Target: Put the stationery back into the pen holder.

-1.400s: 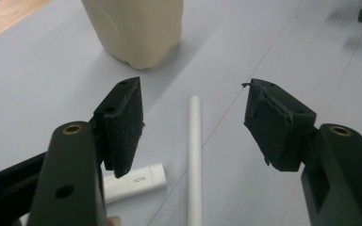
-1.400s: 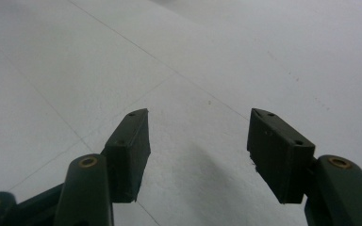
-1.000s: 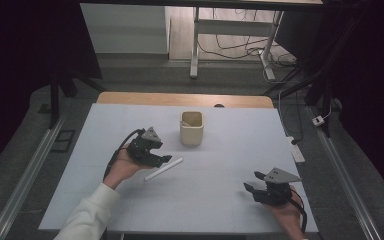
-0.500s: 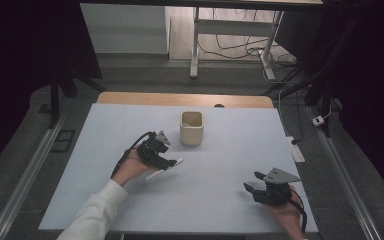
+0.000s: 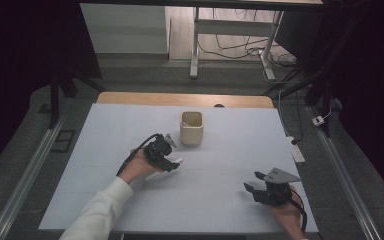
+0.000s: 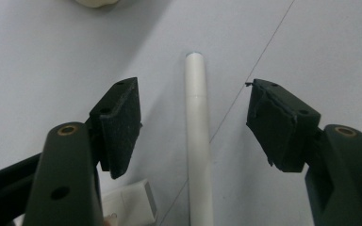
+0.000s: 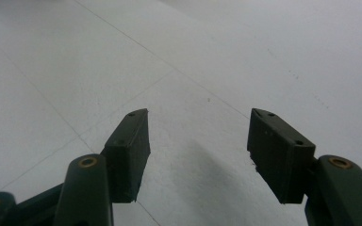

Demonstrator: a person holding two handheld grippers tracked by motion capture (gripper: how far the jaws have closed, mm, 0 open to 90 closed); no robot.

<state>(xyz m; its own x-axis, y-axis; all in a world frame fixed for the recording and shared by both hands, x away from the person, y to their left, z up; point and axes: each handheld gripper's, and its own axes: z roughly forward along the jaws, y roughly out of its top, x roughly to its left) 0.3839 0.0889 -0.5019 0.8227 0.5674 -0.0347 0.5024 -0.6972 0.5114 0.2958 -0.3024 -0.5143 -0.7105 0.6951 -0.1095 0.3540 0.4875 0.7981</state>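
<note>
Your tabletop (image 5: 105,200) spreads wide and pale grey-blue across the high view, faint seam lines running over it, with a strip of wood showing at the far edge. Near the middle, toward the back, there's the cream cup (image 5: 191,128), standing upright with its mouth open to the camera. Now your left claw (image 5: 171,165) sits just in front of that cup and a touch to its left, low over the surface, cable looping back over your hand. Over at the near right corner, your right claw (image 5: 250,188) rests well apart from everything, jaws spread wide over bare tabletop, nothing between them. And here's the small one: the white pen (image 6: 198,141), lying flat on the tabletop, running straight up the gap in the left gripper view. Your left claw is spread wide around it, one pad (image 6: 120,125) off to each side, neither touching the barrel. One end of the pen pokes out beyond the claw in the high view.
</note>
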